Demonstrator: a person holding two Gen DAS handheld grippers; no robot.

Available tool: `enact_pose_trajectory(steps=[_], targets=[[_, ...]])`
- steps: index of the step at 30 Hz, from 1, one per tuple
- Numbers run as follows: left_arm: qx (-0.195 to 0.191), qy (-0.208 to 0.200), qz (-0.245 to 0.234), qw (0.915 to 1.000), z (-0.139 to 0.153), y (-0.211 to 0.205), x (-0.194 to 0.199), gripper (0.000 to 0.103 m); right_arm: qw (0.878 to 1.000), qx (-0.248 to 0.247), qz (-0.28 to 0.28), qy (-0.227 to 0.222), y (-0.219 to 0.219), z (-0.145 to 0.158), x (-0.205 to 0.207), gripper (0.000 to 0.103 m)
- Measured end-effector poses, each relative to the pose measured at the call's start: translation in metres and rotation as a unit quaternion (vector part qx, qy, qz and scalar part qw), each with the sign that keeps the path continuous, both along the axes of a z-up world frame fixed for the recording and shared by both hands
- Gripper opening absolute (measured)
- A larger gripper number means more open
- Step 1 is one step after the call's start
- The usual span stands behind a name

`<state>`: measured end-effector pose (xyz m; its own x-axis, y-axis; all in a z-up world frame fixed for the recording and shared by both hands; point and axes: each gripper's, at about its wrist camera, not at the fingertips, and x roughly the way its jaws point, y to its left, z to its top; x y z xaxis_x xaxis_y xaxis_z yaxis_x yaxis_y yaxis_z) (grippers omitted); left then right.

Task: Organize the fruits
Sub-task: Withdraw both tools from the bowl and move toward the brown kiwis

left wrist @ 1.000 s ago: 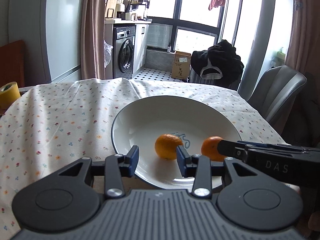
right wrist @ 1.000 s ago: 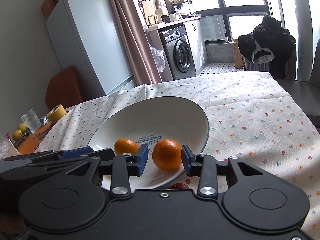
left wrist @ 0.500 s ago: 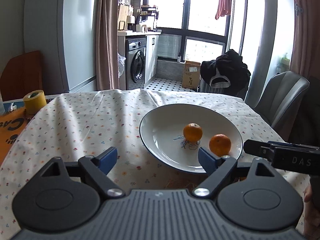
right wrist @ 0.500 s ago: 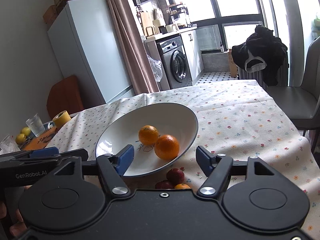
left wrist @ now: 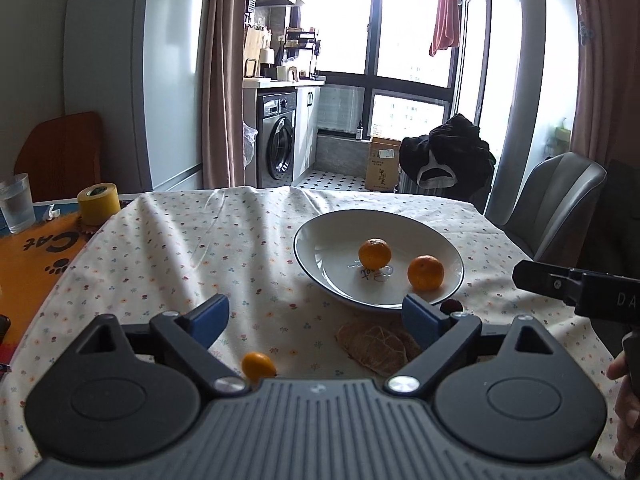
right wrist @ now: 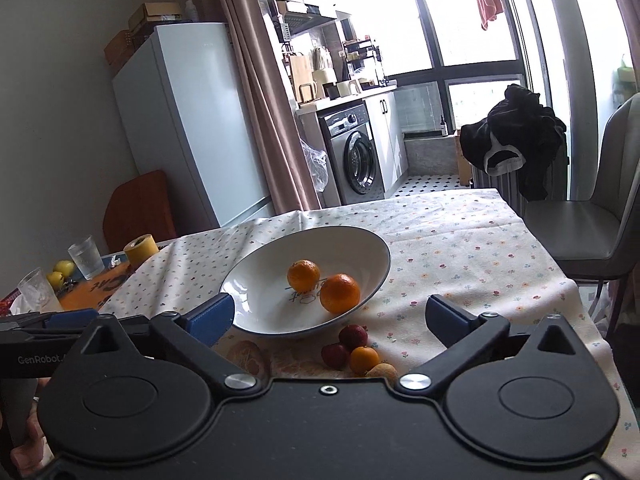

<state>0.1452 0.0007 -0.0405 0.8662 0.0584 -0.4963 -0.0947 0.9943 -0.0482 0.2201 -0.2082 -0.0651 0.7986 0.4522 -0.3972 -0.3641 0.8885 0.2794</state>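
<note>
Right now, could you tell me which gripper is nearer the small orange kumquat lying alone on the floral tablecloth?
Left. The kumquat lies just below the open left gripper; the right gripper is beyond the white bowl.

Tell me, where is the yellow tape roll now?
In the left wrist view the yellow tape roll stands at the far left of the table, beside the glass of water, just off the floral tablecloth.

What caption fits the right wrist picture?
Open tongs facing a white bowl with two oranges, small fruits waiting beside it.
</note>
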Motion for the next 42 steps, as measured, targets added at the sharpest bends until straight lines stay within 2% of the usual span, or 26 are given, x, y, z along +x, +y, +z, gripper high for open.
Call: enact_pose_trajectory(steps=[9,16,31,36,42], targets=[[-0.002,-0.017,0.000,0.9998,0.009,0.001,-0.032,0.092,1.000,0.000,-0.012,-0.021,-0.008,0.008,-0.031,0.103],[-0.030,-0.026,0.017,0.9991,0.014,0.010,-0.052,0.092,0.999,-0.003,-0.013,-0.031,-0.016,0.013,-0.048,0.103],[-0.039,-0.027,0.027,0.9985,0.014,0.013,-0.074,0.092,1.000,-0.014,-0.007,-0.013,-0.031,0.011,-0.060,0.103],[-0.022,-0.027,0.022,0.9991,0.012,0.009,-0.075,0.092,1.000,-0.016,-0.002,-0.009,-0.035,0.009,-0.061,0.103],[-0.034,-0.006,0.008,0.9994,0.010,0.007,-0.072,0.092,1.000,-0.023,0.009,0.003,-0.035,0.007,-0.059,0.103]])
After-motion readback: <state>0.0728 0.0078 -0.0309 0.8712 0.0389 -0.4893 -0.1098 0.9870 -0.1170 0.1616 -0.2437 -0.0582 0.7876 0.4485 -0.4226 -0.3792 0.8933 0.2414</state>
